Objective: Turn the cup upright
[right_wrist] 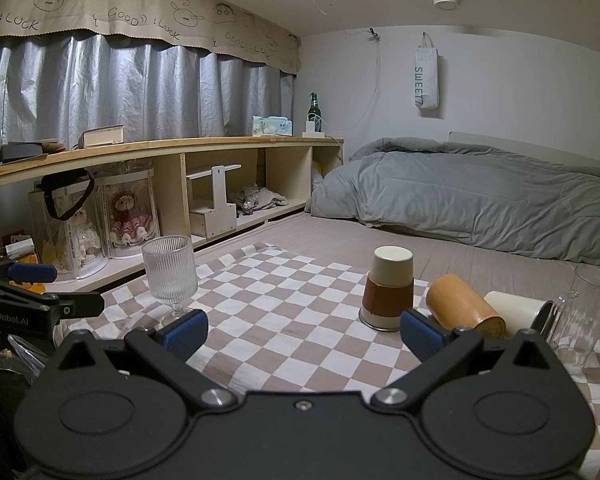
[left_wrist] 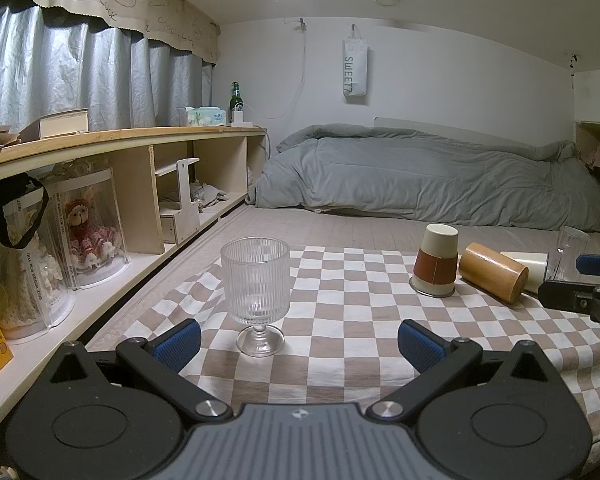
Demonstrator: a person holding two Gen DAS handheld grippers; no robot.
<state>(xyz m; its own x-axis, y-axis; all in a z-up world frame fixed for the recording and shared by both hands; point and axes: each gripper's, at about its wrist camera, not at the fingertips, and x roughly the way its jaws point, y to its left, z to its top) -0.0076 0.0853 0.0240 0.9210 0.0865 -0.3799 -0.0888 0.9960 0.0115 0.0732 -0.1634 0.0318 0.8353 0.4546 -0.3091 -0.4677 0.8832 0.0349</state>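
Both grippers gape empty over the checked cloth.
Upside-down cream-and-brown cup [right_wrist: 389, 288] touches the lying wooden cylinder [right_wrist: 464, 306]; gripping clumsily could roll it.

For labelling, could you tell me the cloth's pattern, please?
The beige-and-white checked fabric cloth; the right wrist view shows it best.

Five cups: ribbed goblet [left_wrist: 256, 276], sleeved cup [left_wrist: 437, 259], wooden cup [left_wrist: 493, 272], cream cup [left_wrist: 528, 266], clear glass [right_wrist: 580, 316].

Ribbed goblet [left_wrist: 256, 280] upright on checkered cloth [left_wrist: 340, 320], between spread left gripper [left_wrist: 299, 342] jaws.
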